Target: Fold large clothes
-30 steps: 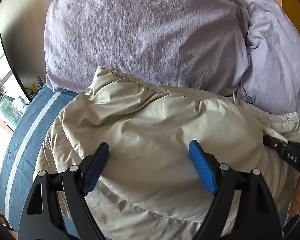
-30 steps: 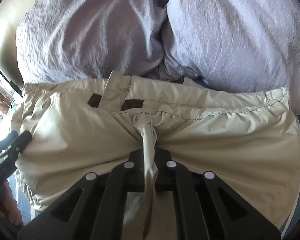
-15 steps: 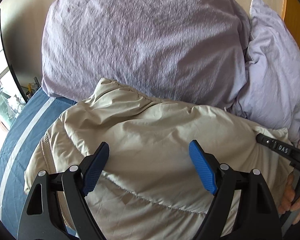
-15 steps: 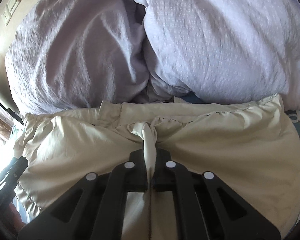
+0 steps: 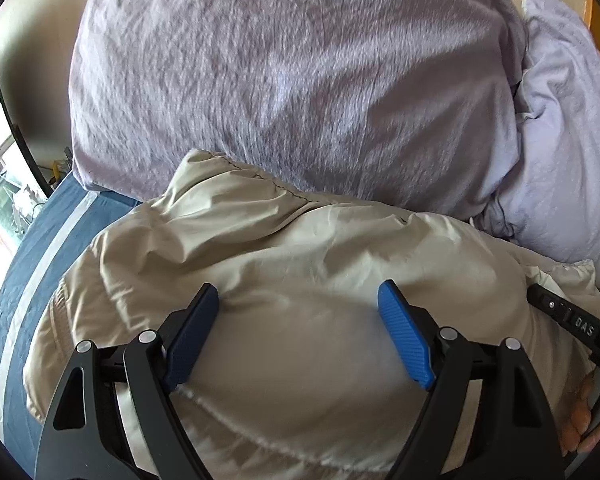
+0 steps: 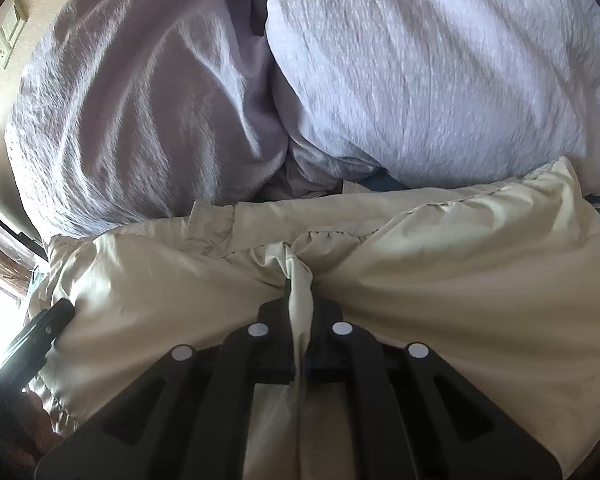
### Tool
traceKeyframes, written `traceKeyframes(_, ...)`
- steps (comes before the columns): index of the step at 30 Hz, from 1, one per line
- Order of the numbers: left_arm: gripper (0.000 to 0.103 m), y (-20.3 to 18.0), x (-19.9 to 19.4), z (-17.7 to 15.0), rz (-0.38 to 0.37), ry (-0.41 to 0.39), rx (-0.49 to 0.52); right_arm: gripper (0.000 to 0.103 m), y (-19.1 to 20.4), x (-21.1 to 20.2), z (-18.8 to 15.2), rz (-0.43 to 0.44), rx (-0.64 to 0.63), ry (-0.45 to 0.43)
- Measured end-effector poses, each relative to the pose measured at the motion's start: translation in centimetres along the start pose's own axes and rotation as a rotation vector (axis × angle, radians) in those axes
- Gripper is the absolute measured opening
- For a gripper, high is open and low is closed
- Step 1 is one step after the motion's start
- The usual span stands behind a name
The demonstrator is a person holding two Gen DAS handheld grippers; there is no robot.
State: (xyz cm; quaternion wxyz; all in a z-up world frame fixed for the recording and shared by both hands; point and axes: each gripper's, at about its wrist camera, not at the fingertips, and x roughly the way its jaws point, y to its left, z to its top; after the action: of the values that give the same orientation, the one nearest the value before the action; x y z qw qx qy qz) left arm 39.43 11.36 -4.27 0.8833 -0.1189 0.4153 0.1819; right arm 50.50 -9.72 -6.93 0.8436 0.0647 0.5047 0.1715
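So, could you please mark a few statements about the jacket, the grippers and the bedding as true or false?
1. The right gripper is shut on a pinch of the beige jacket. True.
2. The left gripper is clamped on the jacket. False: its blue pads stand wide apart over the fabric, gripping nothing.
3. The jacket lies against lilac pillows. True.
4. The bed sheet is plain red. False: it is blue with a pale stripe.
5. The jacket is hanging on a hanger. False: it lies on the bed.
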Motion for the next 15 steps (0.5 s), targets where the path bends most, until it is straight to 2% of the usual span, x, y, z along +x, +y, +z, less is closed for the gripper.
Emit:
traceKeyframes(10,0.083,-0.5,2.8,0.8,0.029,0.036,0.019,0.006,-0.1,1.7,0.2,-0.002,0.012,0.019)
traceKeyframes(15,0.085,-0.3,4.3,0.9,0.065,0.055,0.031,0.013,-0.2,1.7,0.2,0.009,0.019,0.012)
